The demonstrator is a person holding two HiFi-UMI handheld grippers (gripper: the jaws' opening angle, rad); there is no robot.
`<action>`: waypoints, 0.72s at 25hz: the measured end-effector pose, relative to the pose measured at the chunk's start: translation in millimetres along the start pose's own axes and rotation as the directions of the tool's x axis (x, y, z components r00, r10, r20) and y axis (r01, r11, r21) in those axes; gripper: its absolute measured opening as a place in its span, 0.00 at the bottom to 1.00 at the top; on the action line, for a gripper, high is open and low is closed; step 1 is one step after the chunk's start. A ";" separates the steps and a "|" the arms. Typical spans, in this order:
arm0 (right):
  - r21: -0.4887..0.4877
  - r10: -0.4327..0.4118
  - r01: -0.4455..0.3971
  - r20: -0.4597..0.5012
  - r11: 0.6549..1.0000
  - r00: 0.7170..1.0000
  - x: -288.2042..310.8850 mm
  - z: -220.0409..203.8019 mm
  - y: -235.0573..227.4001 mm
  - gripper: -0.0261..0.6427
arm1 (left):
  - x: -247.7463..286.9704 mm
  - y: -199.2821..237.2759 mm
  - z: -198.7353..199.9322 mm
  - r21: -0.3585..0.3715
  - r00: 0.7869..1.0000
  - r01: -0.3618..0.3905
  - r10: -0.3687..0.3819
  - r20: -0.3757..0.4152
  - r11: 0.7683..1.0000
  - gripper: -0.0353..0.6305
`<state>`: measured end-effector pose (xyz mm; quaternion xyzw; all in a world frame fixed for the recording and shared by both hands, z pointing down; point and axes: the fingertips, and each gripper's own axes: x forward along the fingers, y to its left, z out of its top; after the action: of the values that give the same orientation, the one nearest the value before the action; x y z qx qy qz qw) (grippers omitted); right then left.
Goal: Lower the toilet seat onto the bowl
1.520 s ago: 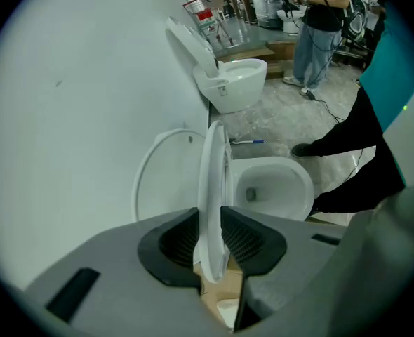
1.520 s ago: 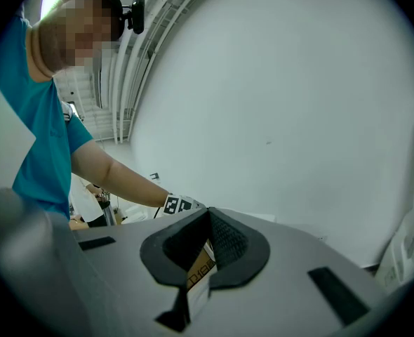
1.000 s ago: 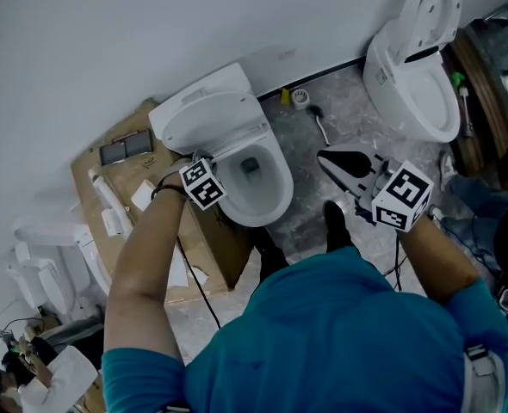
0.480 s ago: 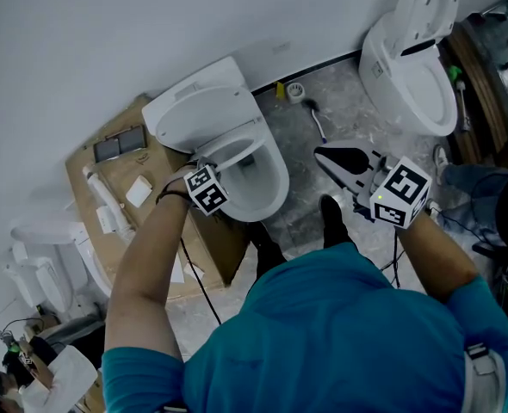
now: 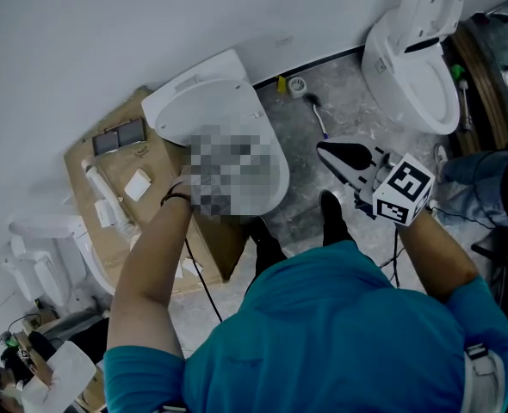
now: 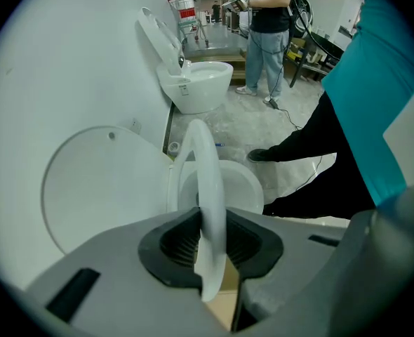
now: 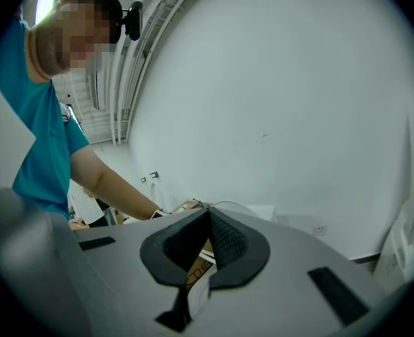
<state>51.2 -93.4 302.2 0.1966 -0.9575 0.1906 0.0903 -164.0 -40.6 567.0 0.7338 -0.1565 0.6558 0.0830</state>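
The white toilet (image 5: 204, 101) stands against the wall with its lid (image 6: 102, 188) upright. The seat ring (image 6: 205, 167) is tilted away from the lid, edge-on over the bowl (image 6: 245, 184). My left gripper (image 6: 210, 220) points down and is shut on the seat's front rim; its jaws have just been opening a little, with the rim still between the pads. A mosaic patch hides this gripper in the head view. My right gripper (image 5: 344, 157) hovers level over the floor to the right of the bowl, shut and holding nothing.
A second toilet (image 5: 413, 67) with its lid up stands at the right along the wall. A cardboard box (image 5: 108, 188) with small parts sits left of the bowl. My shoes (image 5: 331, 218) and a cable lie before it. Another person (image 6: 266, 34) stands farther off.
My left hand has moved a little toward the front of the bowl and down, and the seat has swung away from the lid with it. The right gripper has stayed in place.
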 end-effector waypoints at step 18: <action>0.025 0.025 -0.024 -0.034 0.999 0.999 15.6 -17.0 3.0 0.02 | 27.2 -52.3 -2.1 0.001 0.993 0.114 -0.114 0.016 0.994 0.21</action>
<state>37.5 -89.4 320.6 0.1828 -0.9557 0.2067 0.1021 -145.8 5.8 598.5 0.7469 -0.1151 0.6440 0.1189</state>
